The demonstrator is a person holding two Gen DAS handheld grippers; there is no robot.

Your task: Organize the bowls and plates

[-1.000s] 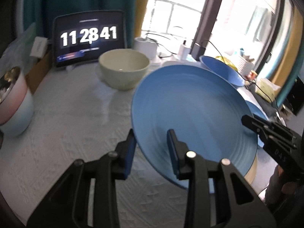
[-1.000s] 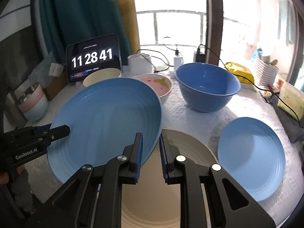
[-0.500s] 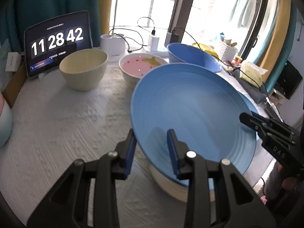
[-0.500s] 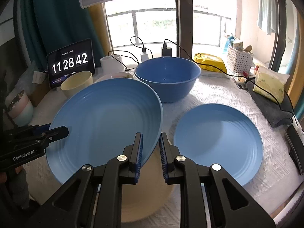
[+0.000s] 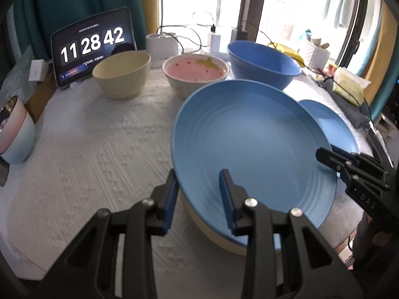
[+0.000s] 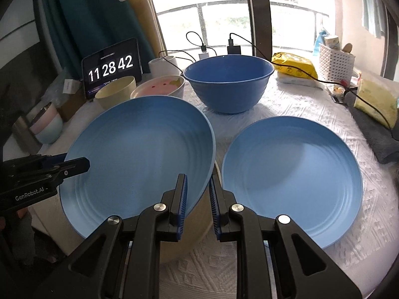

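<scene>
A large blue plate (image 5: pixel 251 149) is held at both rims, low over a cream plate (image 5: pixel 212 234). My left gripper (image 5: pixel 198 196) is shut on its near-left rim. My right gripper (image 6: pixel 198 198) is shut on its right rim (image 6: pixel 139 154). The cream plate's edge also shows under it in the right wrist view (image 6: pixel 192 231). A second blue plate (image 6: pixel 291 172) lies flat on the table to the right, also seen in the left wrist view (image 5: pixel 331 127).
At the back stand a cream bowl (image 5: pixel 122 74), a pink-lined bowl (image 5: pixel 195 72) and a big blue bowl (image 6: pixel 228 84). Stacked pastel bowls (image 5: pixel 13 132) sit at the far left. A clock tablet (image 5: pixel 93 46), chargers, cables and a white basket (image 6: pixel 336 62) line the back.
Both grippers have carried the large blue plate rightward and lowered it towards the cream plate. The second blue plate has come close beside it.
</scene>
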